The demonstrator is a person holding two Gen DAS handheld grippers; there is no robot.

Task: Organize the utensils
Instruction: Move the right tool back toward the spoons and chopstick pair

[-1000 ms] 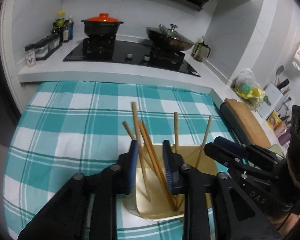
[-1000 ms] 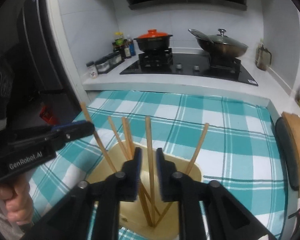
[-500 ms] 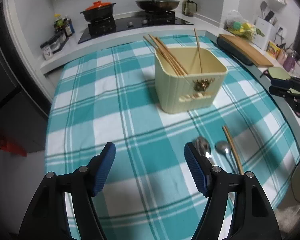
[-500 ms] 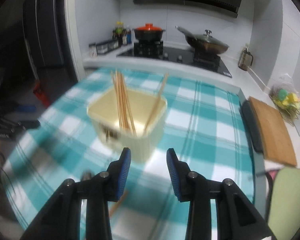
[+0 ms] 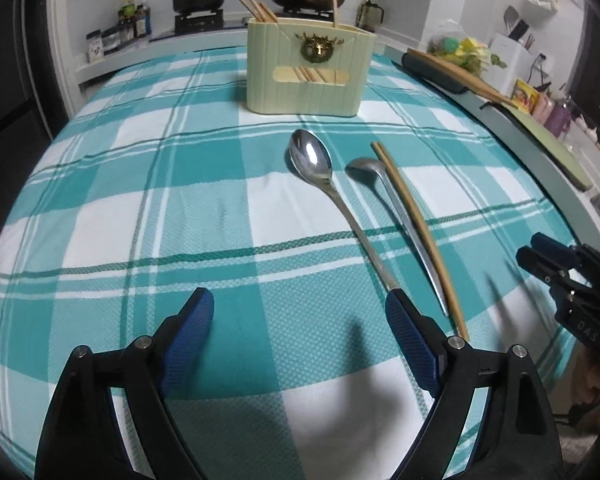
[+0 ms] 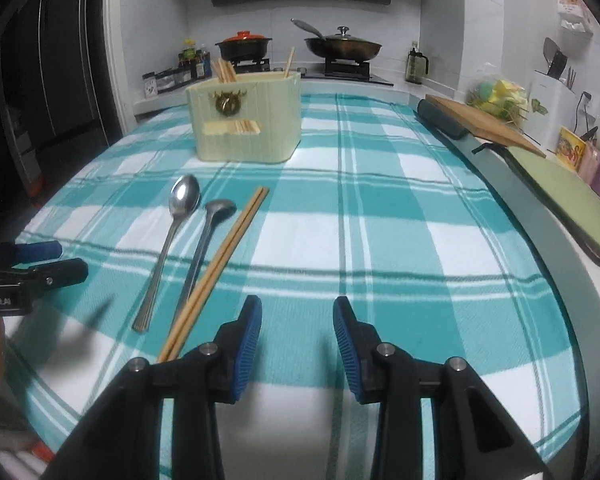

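A cream utensil holder (image 5: pixel 308 76) (image 6: pixel 248 116) with several chopsticks in it stands at the far middle of the checked teal tablecloth (image 5: pixel 180 208). Nearer lie a large steel spoon (image 5: pixel 312 160) (image 6: pixel 184 194), a smaller spoon (image 5: pixel 364 168) (image 6: pixel 218 208) and a pair of wooden chopsticks (image 5: pixel 416 224) (image 6: pixel 228 248), side by side. My left gripper (image 5: pixel 298 300) (image 6: pixel 70 259) hovers low over the cloth by the large spoon's handle end, its jaws opening with nothing between them. My right gripper (image 6: pixel 298 304) (image 5: pixel 532 248) is open and empty, just right of the chopsticks' near ends.
Behind the table is a stove with an orange-lidded pot (image 6: pixel 244 42) and a lidded wok (image 6: pixel 342 46). Spice jars (image 6: pixel 168 80) stand at the back left. A wooden cutting board (image 6: pixel 480 124) and a green mat (image 6: pixel 560 192) line the right counter edge.
Both grippers have drawn back from over the holder, where chopsticks stood between their jaws, and sunk toward the table's near edge. Both jaws have widened, the left far more.
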